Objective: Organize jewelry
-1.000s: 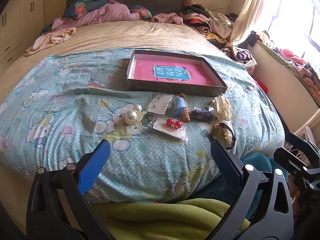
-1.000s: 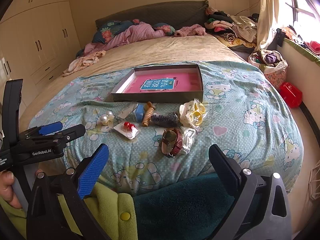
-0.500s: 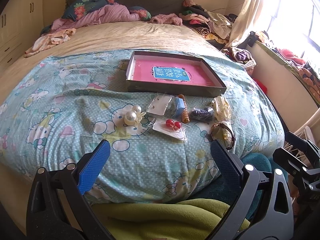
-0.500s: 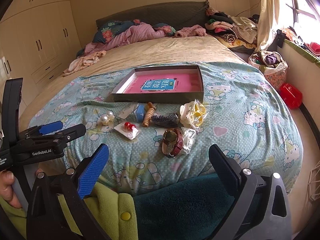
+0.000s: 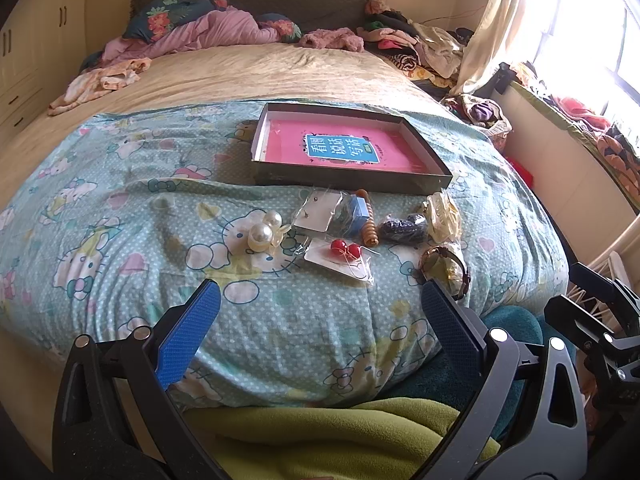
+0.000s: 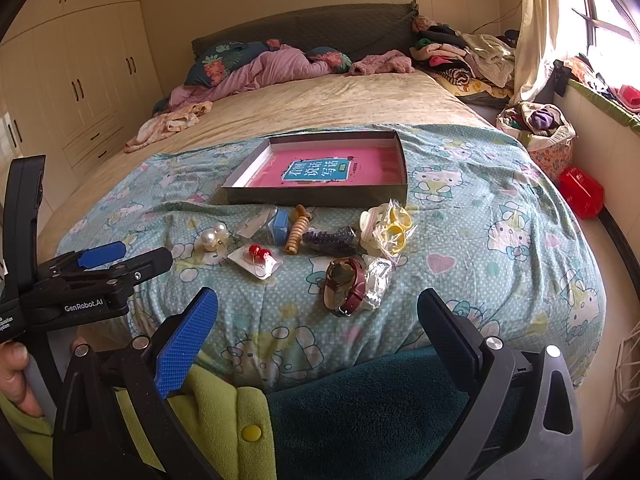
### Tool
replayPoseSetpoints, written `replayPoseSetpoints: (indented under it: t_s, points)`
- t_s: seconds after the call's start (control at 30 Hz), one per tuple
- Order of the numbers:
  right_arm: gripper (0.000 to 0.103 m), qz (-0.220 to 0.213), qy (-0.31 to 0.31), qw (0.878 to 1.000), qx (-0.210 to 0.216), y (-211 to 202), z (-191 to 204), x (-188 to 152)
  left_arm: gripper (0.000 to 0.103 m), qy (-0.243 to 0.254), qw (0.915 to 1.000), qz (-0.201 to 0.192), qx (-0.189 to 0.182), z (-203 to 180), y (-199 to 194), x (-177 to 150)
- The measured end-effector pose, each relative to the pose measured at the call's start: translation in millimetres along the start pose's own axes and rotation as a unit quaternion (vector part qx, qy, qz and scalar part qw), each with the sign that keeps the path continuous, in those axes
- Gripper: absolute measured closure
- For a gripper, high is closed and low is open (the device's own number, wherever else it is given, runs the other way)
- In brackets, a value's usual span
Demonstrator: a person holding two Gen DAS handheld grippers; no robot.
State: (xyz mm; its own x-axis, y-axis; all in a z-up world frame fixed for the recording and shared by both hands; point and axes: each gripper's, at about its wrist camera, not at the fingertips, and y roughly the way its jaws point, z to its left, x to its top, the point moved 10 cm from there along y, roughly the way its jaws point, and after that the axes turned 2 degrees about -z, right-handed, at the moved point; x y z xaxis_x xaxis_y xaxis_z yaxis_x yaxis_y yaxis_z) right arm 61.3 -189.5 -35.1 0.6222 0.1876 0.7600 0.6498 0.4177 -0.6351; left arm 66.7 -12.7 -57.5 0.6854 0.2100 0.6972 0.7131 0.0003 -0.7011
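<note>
Ahead of the right tool (image 6: 318, 324), the bed (image 6: 500, 216) carries a shallow box (image 6: 320, 196), a watch (image 6: 345, 282) and bagged trinkets (image 6: 386, 228).

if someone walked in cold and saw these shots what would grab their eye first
Probably the shallow box with its bright pink inside and blue label, lying on the Hello Kitty quilt mid-bed. Just in front of it sits a scatter of jewelry: big pearls on the left, red earrings in a clear packet, and a maroon-strapped watch nearest the camera. Both tools, left and right, hang wide open over the bed's near edge, holding nothing.
</note>
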Motion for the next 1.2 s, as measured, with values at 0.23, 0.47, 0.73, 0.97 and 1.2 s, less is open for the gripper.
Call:
replayPoseSetpoints:
  t_s: [0.23, 0.47, 0.73, 0.97, 1.2]
  points:
    - [0.004, 0.001, 0.0, 1.0, 0.001, 2, 0, 0, 0.009, -0.001, 1.0, 0.001, 0.004, 3, 2, 1]
    - [0.004, 0.009, -0.006, 1.0, 0.009, 15, 1, -1, 0.009, -0.008, 0.9999, 0.009, 0.012, 17, 13, -1]
    - [0.004, 0.041, 0.004, 0.999, 0.007, 40, -9, -7, 0.009, -0.02, 0.9991, 0.019, 0.032, 42, 32, -5]
    - [0.004, 0.068, -0.006, 0.998, -0.009, 66, -23, -13, 0.009, -0.019, 0.9985, 0.029, 0.043, 60, 54, -8]
    - [0.021, 0.114, -0.001, 0.993, 0.009, 97, -24, -24, 0.009, -0.036, 0.9979, 0.044, 0.032, 77, 75, -12]
